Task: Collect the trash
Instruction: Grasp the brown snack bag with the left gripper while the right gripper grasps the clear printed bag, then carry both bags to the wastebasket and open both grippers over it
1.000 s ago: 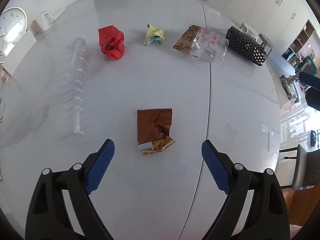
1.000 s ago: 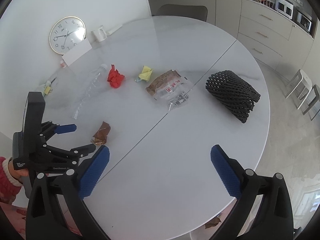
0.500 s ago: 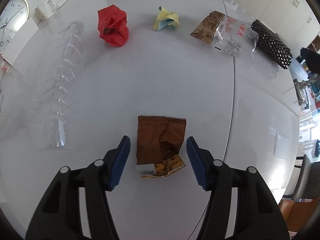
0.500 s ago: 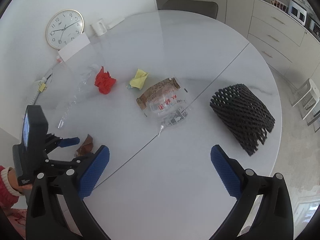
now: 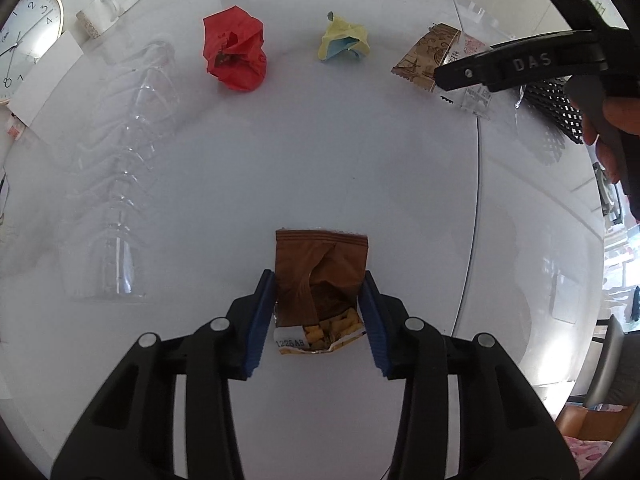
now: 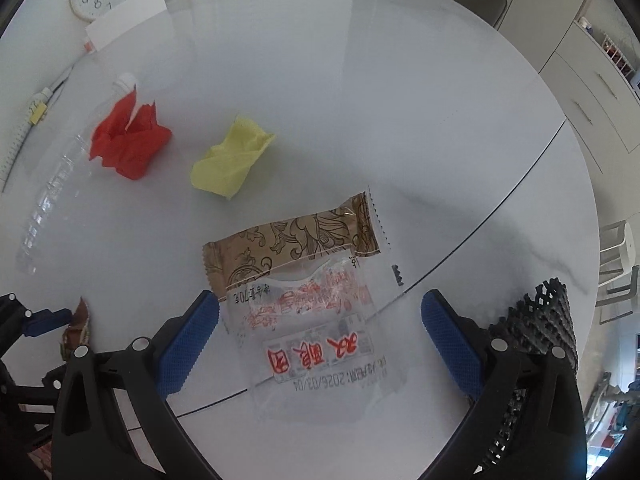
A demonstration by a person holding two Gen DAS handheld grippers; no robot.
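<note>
Closing on the brown snack wrapper [image 5: 321, 286] lying on the tabletop [image 5: 320, 160], the left gripper [image 5: 319, 312] pinches its sides and must next lift, while the right gripper [image 6: 320, 332] hovers spread wide over the clear wrapper [image 6: 316, 320].

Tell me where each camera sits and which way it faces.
Left wrist: on the left gripper, looking down its fingers at the brown snack packet between them; the right gripper's body shows top right.
Right wrist: on the right gripper, facing the clear wrapper.
Shared: red paper, yellow paper.
</note>
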